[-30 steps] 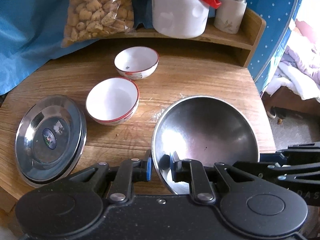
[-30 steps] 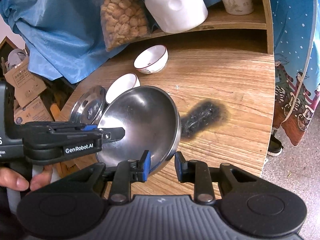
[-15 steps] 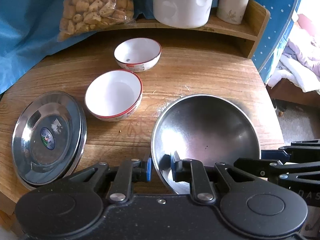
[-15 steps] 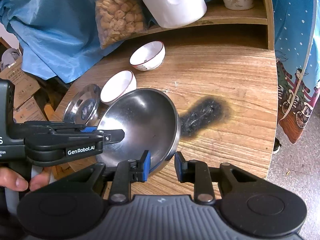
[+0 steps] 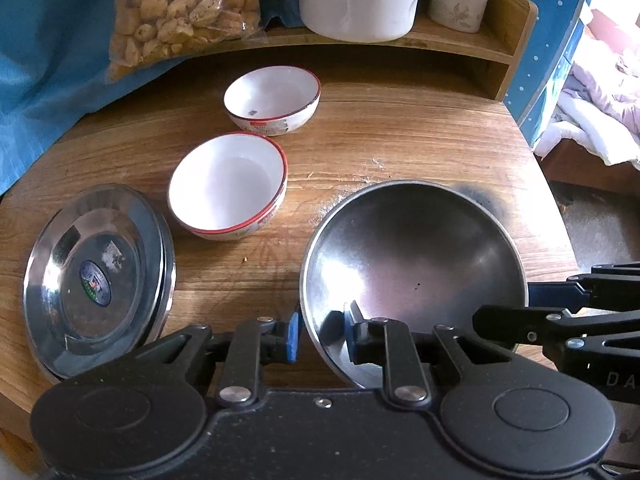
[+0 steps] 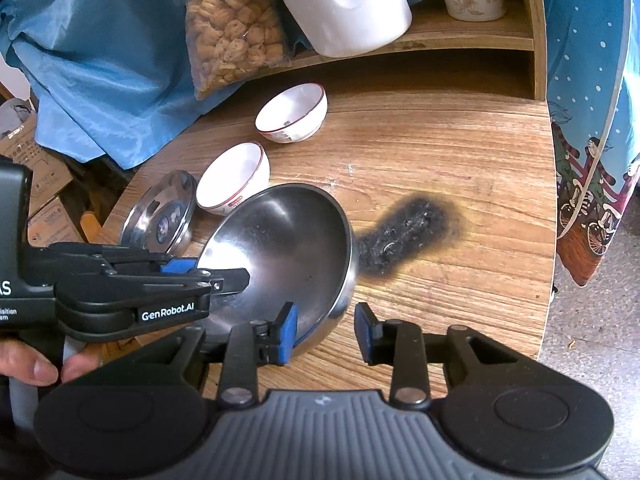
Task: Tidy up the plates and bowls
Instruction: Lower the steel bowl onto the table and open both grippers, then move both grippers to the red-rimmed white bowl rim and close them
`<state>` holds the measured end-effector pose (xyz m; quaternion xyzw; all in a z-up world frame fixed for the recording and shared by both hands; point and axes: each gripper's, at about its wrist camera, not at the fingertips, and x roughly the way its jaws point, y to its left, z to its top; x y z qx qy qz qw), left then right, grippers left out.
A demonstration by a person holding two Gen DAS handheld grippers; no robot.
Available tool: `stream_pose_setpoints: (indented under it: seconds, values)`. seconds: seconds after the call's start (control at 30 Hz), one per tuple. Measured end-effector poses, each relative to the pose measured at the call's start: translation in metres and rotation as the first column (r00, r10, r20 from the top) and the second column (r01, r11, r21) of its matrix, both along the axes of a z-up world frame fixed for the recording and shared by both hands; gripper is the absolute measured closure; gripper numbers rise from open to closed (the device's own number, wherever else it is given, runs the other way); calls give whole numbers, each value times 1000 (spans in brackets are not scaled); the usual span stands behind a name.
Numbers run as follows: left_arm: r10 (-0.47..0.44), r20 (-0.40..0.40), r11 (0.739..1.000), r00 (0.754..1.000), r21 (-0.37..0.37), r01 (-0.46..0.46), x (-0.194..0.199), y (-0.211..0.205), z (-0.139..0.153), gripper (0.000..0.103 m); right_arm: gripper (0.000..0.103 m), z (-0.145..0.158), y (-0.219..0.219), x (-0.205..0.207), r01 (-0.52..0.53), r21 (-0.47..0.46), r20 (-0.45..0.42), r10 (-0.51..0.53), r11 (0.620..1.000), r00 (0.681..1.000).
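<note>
The steel bowl (image 6: 280, 248) sits near the front edge of the wooden counter (image 6: 440, 152), with both jaw pairs straddling its rim. The left hand-held gripper (image 5: 320, 336) has just been opening and stands narrow, its pads apart from the rim between them. The right hand-held gripper (image 6: 326, 332) has also just been opening; its inner pad lies against the wall while the outer one is clearly off it, so no grip is held.

A rock or slide toward the counter edge could follow if either pad drags on the rim during withdrawal, since the bowl's round base offers little footing. The 2 white bowls (image 5: 228, 192) and the steel plates (image 5: 96, 276) lie left of the steel bowl, so a sideways knock could reach them.

A burnt patch (image 6: 412, 236) marks the wood just right of the steel bowl. A shelf (image 6: 460, 36) behind it carries a white jug (image 6: 352, 16) and a snack bag (image 6: 236, 24).
</note>
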<state>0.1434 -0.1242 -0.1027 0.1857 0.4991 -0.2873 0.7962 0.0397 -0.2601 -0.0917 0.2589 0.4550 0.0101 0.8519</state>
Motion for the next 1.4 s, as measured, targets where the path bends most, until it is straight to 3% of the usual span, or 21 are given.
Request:
stream_pose_setpoints:
  seconds: [0.13, 0.2, 0.27, 0.43, 0.57, 0.67, 0.83, 0.93, 1.07, 1.4]
  values:
    - [-6, 7, 1000, 1000, 5, 6, 1, 2, 2, 68, 64, 0, 1, 0, 21, -5, -9, -21, 1000, 1000]
    - [-1, 11, 1000, 1000, 7, 1, 2, 5, 3, 54, 59, 0, 0, 0, 33, -9, -8, -33, 999, 999]
    - [2, 7, 1000, 1000, -2, -2, 3, 8, 6, 28, 54, 1, -1, 0, 44, -14, -6, -44, 999, 999]
    - [-13, 19, 1000, 1000, -17, 13, 4, 14, 13, 17, 38, 4, -2, -1, 74, -29, -10, -75, 997, 997]
    - [29, 20, 998, 999, -51, -28, 8, 25, 27, 2, 13, 10, -3, -2, 100, -48, 0, -100, 994, 995]
    - [69, 15, 992, 997, -109, -67, 14, 34, 38, 1, 1, 15, -5, -3, 124, -58, 11, -123, 991, 992]
    - [162, -43, 964, 986, -208, -167, 27, 49, 39, 1, 0, 16, -7, 3, 163, -126, -28, -167, 979, 985]
    - [193, -68, 954, 979, -222, -204, 31, 54, 36, 1, 0, 20, -8, 2, 177, -148, -6, -180, 973, 984]
    - [202, -16, 948, 979, -249, -200, 29, 63, 38, 1, 0, 22, -7, 3, 185, -153, 2, -187, 971, 982]
    - [291, -32, 919, 956, -269, -289, 45, 82, 40, 1, 0, 27, 1, 15, 178, -216, 0, -182, 960, 983]
